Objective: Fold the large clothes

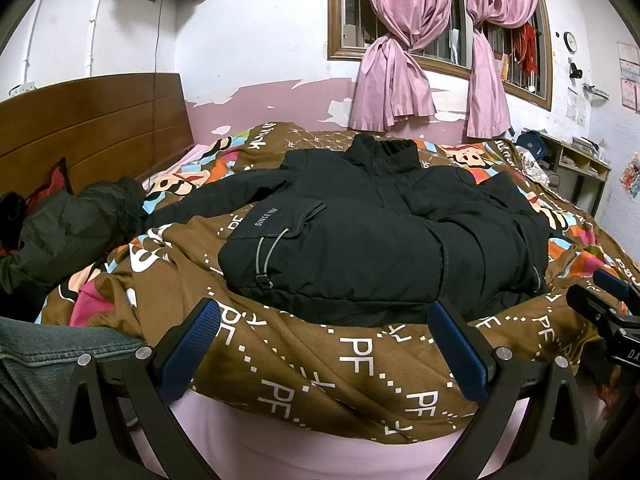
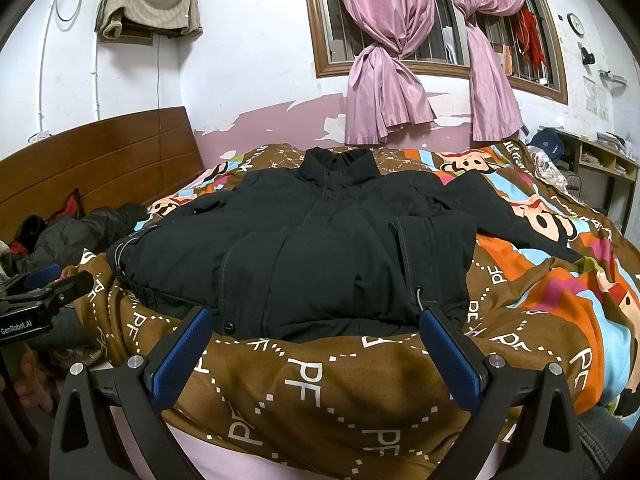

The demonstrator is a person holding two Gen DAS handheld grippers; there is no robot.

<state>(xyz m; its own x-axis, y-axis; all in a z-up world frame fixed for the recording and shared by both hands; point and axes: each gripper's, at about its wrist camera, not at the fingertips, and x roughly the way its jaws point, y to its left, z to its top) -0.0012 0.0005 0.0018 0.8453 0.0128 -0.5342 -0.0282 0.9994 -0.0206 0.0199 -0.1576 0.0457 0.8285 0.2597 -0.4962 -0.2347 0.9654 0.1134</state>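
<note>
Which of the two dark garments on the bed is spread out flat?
The black padded jacket with the "SINCE" label, lying collar away on the brown patterned quilt. The other dark green jacket sits crumpled by the wooden headboard.

A jacket (image 1: 372, 232) is being shown lying on a quilt (image 1: 320, 372), collar toward the window (image 1: 440, 20); a second coat (image 1: 68, 232) is lying left, near the headboard (image 1: 92, 120)
</note>
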